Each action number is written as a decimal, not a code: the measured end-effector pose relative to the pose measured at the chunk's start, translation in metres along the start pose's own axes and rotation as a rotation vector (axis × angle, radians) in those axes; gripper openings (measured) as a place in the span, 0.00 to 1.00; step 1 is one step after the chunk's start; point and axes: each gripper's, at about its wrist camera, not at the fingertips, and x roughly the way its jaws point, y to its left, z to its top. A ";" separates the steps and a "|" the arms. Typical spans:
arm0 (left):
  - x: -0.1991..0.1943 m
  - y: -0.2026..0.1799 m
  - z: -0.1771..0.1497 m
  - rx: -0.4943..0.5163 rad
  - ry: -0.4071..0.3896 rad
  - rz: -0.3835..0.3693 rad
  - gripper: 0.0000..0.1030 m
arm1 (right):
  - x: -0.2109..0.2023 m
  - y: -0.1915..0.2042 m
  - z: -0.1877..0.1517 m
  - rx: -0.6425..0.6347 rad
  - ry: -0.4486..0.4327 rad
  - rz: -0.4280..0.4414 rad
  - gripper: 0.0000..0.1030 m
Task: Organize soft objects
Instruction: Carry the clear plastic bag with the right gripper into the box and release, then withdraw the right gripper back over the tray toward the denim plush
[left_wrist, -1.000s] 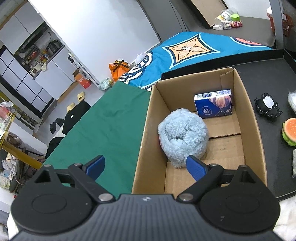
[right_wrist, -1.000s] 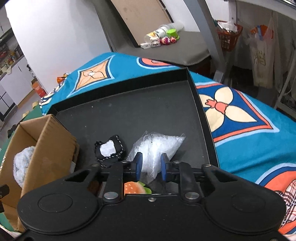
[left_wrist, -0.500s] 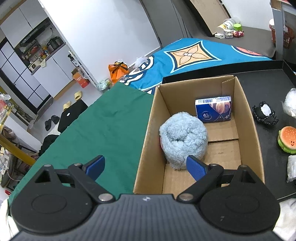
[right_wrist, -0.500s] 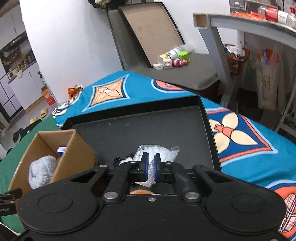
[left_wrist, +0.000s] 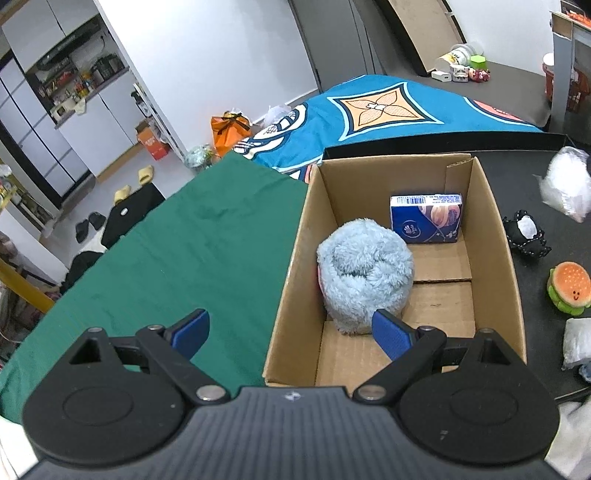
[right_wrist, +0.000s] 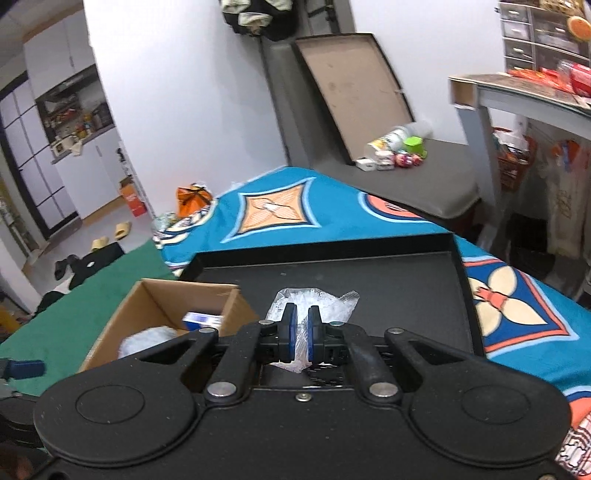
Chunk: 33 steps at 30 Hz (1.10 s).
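A cardboard box (left_wrist: 291, 280) holds a fluffy light-blue plush (left_wrist: 364, 277) and a blue tissue pack (left_wrist: 426, 219). My left gripper (left_wrist: 291, 332) is open and empty, over the box's near left wall. My right gripper (right_wrist: 301, 334) is shut on a clear plastic bag of white stuff (right_wrist: 314, 302) and holds it up above the black tray (right_wrist: 369, 273); the bag also shows in the left wrist view (left_wrist: 567, 184), in the air right of the box (right_wrist: 155, 306).
On the black tray right of the box lie a black-and-white pouch (left_wrist: 526, 234), a burger plush (left_wrist: 569, 288) and another clear packet (left_wrist: 578, 343). Green cloth (left_wrist: 184, 258) covers the table left of the box. A blue patterned blanket (right_wrist: 314, 210) lies behind.
My right gripper closed on the plastic bag and lifted it off the tray. My left gripper stayed open and drew back a little from the box.
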 end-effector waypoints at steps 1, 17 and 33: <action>0.001 0.001 0.000 -0.006 0.007 -0.009 0.91 | -0.001 0.004 0.001 -0.004 -0.001 0.011 0.05; 0.017 0.011 -0.003 -0.046 0.081 -0.083 0.61 | 0.009 0.059 0.008 -0.080 -0.015 0.137 0.06; 0.028 0.022 -0.006 -0.082 0.130 -0.091 0.19 | 0.014 0.054 -0.009 -0.066 0.083 0.110 0.51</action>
